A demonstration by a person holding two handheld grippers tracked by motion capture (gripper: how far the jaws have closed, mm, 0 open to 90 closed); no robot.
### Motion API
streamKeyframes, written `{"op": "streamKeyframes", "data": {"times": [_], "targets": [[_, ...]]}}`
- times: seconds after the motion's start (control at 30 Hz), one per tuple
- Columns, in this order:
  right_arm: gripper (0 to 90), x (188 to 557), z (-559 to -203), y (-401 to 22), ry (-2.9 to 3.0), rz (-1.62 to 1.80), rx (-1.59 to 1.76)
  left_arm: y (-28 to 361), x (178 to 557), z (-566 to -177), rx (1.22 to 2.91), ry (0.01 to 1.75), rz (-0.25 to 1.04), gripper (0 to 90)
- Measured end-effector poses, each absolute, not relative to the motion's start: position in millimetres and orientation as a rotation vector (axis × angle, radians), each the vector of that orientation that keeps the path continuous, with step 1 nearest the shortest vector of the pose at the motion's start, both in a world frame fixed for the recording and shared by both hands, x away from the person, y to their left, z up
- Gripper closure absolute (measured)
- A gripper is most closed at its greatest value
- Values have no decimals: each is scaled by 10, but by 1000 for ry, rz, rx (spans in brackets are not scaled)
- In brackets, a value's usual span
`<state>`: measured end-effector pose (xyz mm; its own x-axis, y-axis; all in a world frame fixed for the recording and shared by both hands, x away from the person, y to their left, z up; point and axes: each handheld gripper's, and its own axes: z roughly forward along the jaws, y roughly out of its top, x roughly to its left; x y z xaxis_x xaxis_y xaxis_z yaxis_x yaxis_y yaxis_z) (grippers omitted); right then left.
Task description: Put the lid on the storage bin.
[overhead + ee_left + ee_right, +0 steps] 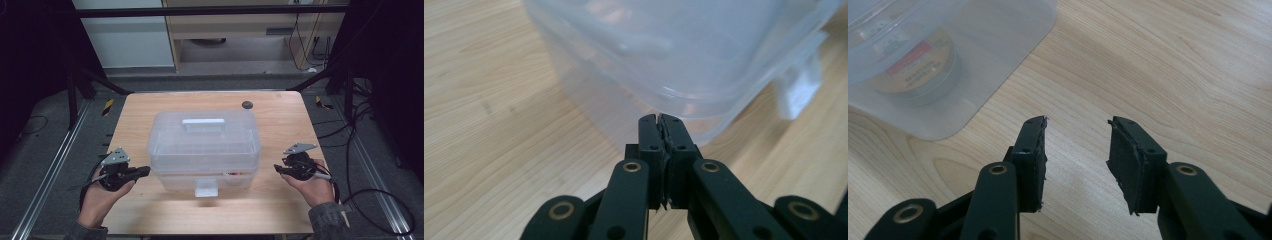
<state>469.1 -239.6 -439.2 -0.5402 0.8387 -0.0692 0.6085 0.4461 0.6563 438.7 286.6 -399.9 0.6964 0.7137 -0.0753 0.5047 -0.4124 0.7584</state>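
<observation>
On a pale wooden table (pixel 280 200) ringed by dark floor and cables: a clear plastic lidded storage box (pixel 204 150), latch facing the person.
Both hands rest low on either side. Left gripper (pixel 145 171) pinched together just beside the box's left end; right gripper (pixel 276 169) spread apart, near its right end.

Light wooden table (pixel 280 200) standing on a grey floor (pixel 45 150), translucent plastic box (pixel 204 145) with lid, top handle and front latch sitting at its middle, small dark round spot (pixel 246 104) lying near the far edge
</observation>
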Motion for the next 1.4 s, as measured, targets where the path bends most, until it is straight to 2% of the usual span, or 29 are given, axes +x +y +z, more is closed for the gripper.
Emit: {"op": "streamKeyframes", "data": {"times": [0.17, 0.47, 0.5, 0.67, 0.7, 0.8, 0.87, 0.93, 1.03, 1.07, 1.1, 1.13, 1.33, 1.4], "targets": [[580, 4691, -4401, -2399, 2315, 821, 1232, 2989, 4422, -4017, 2086, 973, 349, 859], [575, 4723, -4465, -2416, 2306, 811, 1249, 3145, 4501, -4095, 2085, 1036, 466, 812], [570, 4740, -4484, -2413, 2304, 806, 1254, 3166, 4526, -4131, 2091, 1051, 485, 778], [539, 4786, -4513, -2412, 2296, 796, 1268, 3191, 4576, -4211, 2092, 1076, 518, 734], [519, 4812, -4531, -2414, 2294, 790, 1274, 3200, 4603, -4252, 2092, 1093, 534, 688], [498, 4836, -4544, -2419, 2290, 780, 1286, 3209, 4629, -4291, 2092, 1104, 549, 660], [449, 4886, -4576, -2444, 2277, 766, 1311, 3216, 4673, -4347, 2091, 1125, 573, 565], [423, 4904, -4588, -2451, 2269, 760, 1323, 3220, 4690, -4367, 2104, 1128, 576, 534], [334, 4969, -4639, -2468, 2241, 743, 1366, 3239, 4768, -4464, 2092, 1165, 588, 419], [334, 4969, -4639, -2468, 2241, 743, 1366, 3239, 4768, -4464, 2092, 1165, 588, 378], [312, 4987, -4651, -2471, 2236, 739, 1378, 3242, 4789, -4487, 2086, 1173, 591, 378], [274, 5031, -4686, -2477, 2222, 746, 1392, 3243, 4827, -4524, 2081, 1184, 606, 306], [179, 5153, -4793, -2472, 2186, 771, 1440, 3249, 4966, -4674, 2080, 1228, 609, 173], [166, 5172, -4810, -2469, 2177, 777, 1450, 3245, 4986, -4706, 2089, 1232, 603, 159]]}}
